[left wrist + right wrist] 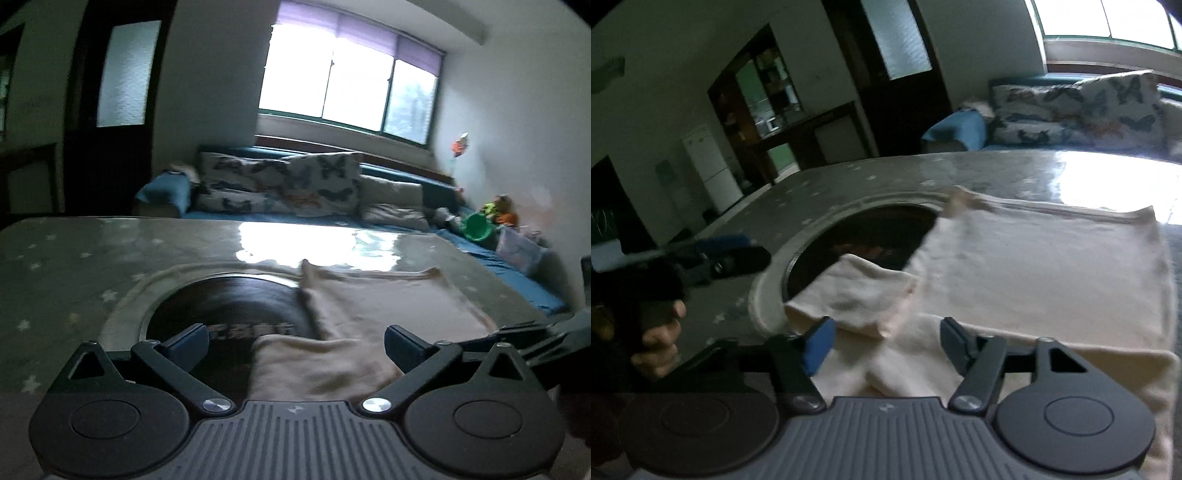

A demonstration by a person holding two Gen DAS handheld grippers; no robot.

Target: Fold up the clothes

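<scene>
A cream garment (388, 306) lies flat on the table, partly over a dark round inset (229, 306). One sleeve (317, 365) reaches toward my left gripper (295, 343), which is open and empty just above it. In the right wrist view the garment (1052, 266) spreads to the right, with a sleeve (857, 295) folded across the dark inset (857, 236). My right gripper (886, 343) is open and empty over the garment's near edge. The left gripper (731, 254) shows at the left, held by a hand.
The table (74, 266) has a glossy grey star-patterned top. Behind it stands a blue sofa (480, 254) with butterfly cushions (280, 184), a green bucket (478, 227) and toys. A dark door (897, 66) and a white fridge (713, 166) stand at the far left.
</scene>
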